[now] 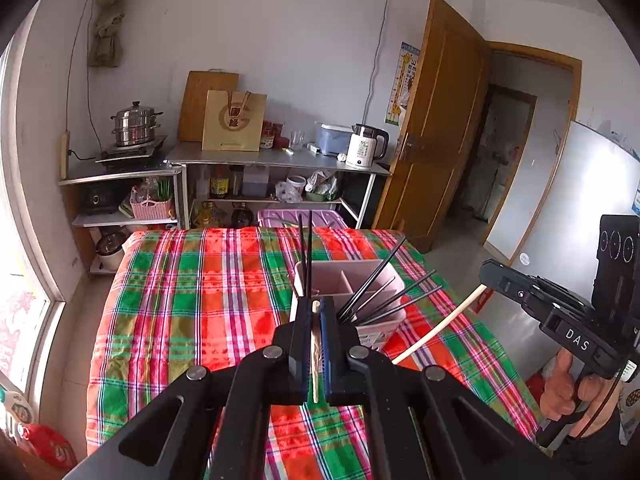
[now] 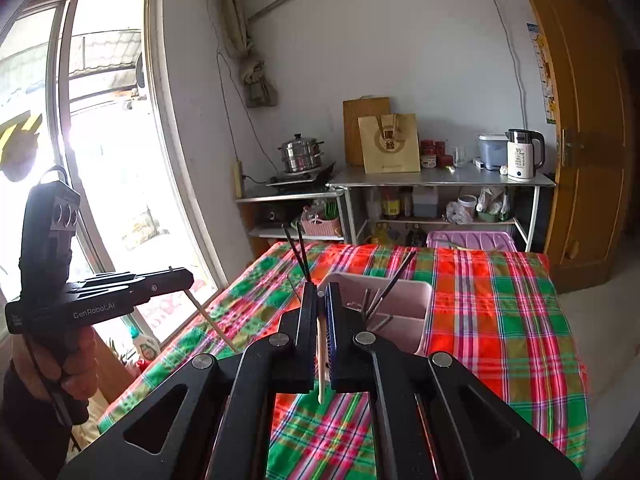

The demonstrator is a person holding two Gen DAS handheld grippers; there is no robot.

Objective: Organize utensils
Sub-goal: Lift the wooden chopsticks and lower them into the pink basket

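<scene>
1. Grippers: left gripper [image 1: 316, 304] and right gripper [image 2: 320, 294] each clamped on one pale wooden chopstick [image 1: 315, 356], [image 2: 321, 360].
2. Each stick's long axis runs along its gripper's fingers.
3. Pink holder [image 1: 360, 280] lies just ahead and below both, on the plaid bench [image 1: 180, 300], black chopsticks [image 1: 372, 280] inside.
4. Judgement: neither hand is clearly nearer.

Black chopsticks [image 1: 372, 288] leaning in pink holder [image 1: 340, 276]
</scene>
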